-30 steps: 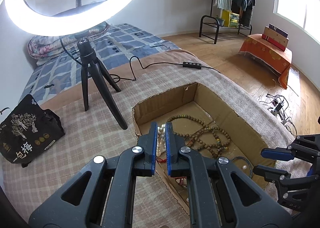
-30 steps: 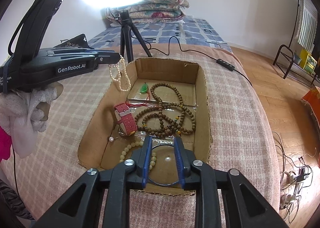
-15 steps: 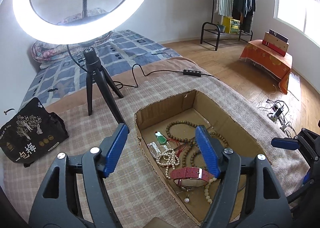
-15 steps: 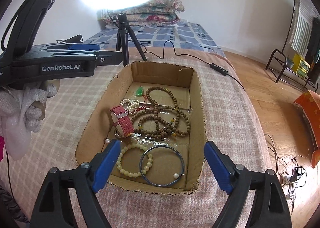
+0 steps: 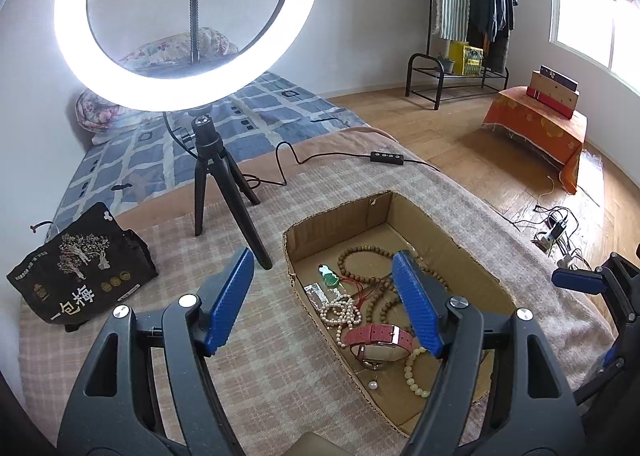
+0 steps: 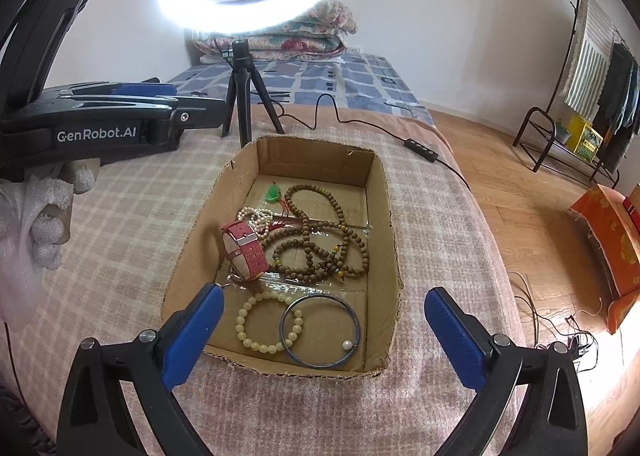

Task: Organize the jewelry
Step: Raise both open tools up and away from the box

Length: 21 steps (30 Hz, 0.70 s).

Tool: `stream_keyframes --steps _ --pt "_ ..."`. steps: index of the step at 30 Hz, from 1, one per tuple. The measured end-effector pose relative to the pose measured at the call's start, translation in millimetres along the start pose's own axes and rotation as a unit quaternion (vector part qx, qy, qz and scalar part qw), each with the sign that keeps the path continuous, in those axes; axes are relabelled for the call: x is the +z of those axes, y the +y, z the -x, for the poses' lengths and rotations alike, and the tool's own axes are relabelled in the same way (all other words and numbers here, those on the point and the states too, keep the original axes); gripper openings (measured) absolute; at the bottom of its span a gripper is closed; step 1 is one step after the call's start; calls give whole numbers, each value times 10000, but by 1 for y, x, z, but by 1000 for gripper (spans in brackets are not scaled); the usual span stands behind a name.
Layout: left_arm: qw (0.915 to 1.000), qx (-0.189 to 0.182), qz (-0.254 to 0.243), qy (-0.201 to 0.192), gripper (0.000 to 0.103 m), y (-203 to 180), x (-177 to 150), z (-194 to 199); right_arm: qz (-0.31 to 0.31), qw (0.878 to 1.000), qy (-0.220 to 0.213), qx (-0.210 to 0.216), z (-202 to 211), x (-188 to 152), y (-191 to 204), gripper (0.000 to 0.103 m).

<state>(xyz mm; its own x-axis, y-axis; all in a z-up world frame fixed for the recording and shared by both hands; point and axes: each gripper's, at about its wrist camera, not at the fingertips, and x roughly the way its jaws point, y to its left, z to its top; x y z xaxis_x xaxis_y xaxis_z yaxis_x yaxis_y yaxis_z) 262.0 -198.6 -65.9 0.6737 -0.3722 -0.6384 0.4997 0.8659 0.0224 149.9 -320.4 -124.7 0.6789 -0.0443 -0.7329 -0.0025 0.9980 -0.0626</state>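
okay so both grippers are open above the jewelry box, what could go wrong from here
1. The pearl strand lies against the red cord of the jade pendant and the brown bead necklaces; lifting one could drag the others.
2. The thin bangle overlaps the pale bead bracelet, so the right gripper, its jaws opening with nothing between them, may catch both.

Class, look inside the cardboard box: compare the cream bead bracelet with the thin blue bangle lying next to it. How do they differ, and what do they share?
The cream bead bracelet is a ring of separate round pale beads; the blue bangle is one thin, smooth, dark hoop. The bangle's circle looks wider than the bracelet's. The bangle has a single white pearl at its rim; the bracelet's beads all match. Shared: both lie flat at the near end of the cardboard box, overlapping slightly.
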Motion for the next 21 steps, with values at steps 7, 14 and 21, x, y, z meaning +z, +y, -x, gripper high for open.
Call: stream_keyframes --steps 7,14,21 --pt "9996 87 137 -241 74 10 3 40 -63 9998 -197 -82 29 2 5 103" --pt "9984 195 233 -473 74 21 0 91 -61 9989 -397 -249 61 4 12 103" --pt "9962 382 318 -714 90 34 -18 145 -115 9969 -640 -448 91 3 17 103"
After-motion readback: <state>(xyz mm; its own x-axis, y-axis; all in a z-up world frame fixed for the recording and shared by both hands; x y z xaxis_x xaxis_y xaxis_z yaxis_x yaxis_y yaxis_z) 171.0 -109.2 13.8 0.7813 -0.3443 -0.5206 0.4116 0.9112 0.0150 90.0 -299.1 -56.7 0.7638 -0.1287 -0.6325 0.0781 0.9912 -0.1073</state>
